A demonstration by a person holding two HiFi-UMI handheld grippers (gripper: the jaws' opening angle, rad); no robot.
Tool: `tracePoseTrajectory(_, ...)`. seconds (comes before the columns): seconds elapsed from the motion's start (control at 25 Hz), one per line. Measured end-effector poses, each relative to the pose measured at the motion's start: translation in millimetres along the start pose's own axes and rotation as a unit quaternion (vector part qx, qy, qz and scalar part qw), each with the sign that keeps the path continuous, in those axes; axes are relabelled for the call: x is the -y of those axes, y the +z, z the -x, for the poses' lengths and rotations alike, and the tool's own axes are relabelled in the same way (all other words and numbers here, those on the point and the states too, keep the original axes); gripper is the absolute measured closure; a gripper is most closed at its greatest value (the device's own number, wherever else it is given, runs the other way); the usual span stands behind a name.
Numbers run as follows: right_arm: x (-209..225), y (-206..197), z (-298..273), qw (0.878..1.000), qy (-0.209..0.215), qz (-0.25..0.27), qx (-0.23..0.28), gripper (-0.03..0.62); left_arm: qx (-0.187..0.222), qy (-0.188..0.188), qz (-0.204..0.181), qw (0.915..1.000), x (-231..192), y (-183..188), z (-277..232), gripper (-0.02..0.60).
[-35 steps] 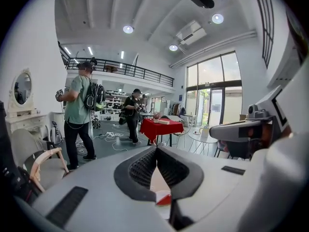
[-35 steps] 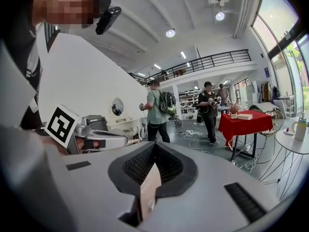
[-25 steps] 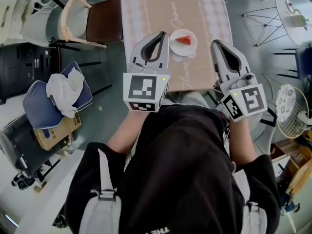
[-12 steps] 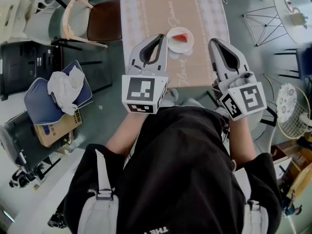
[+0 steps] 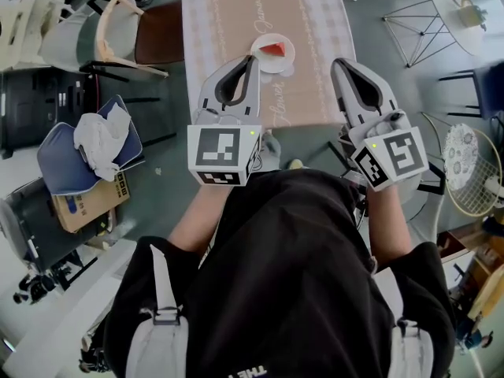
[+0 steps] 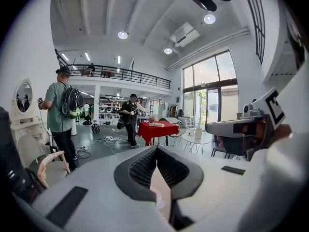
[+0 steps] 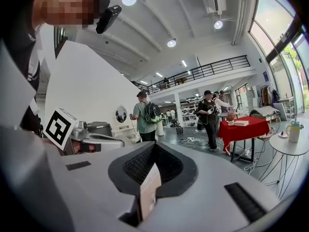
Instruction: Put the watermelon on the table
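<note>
This is a big, open, loft-style studio hall. A high white ceiling carries round recessed lights (image 6: 122, 35), and a railed mezzanine (image 6: 120, 74) and tall glazed windows (image 6: 212, 88) stand above a grey hard floor. Furniture sits in loose, staged groups: a cloth-covered bench (image 5: 315, 22), a red-draped table (image 6: 157, 128), a round white side table (image 6: 200, 139) and a vanity mirror (image 6: 23, 96). Cables (image 6: 108, 140) trail across the floor, and people with backpacks (image 6: 60, 112) stand about.

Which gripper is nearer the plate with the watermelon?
Left. In the head view the left gripper has its tip right at the plate's left edge; the right gripper is farther off to its right.
</note>
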State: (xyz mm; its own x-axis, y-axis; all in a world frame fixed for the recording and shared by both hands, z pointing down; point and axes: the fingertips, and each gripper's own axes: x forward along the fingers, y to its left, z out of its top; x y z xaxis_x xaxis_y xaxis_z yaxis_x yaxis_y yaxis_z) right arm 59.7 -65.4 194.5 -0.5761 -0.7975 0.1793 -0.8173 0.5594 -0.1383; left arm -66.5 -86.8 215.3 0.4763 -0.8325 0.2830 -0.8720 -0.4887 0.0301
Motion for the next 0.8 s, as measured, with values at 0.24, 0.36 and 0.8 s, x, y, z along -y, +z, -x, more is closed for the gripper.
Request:
tracePoseTrajectory(0.24, -6.8, -2.8, 38.5, 1.0, 0.008, 0.001, 0.011, 0.58, 0.006, 0.01, -0.008, 0.9999, 32.7, -0.7, 25.8, 0.569)
tracePoseTrajectory(0.36, -11.7, -5.7, 56.9, 1.0, 0.012, 0.002, 0.015, 0.58, 0.011, 0.018, -0.011, 0.9997, 46.5, -0.7, 40.2, 0.569)
tracePoseTrajectory(0.8, -39.5, -16.1, 118.4, 0.999, 0.033, 0.013, 0.025, 0.58, 0.03, 0.042, -0.015, 0.9985, 94.6, -10.4, 99.2, 0.569)
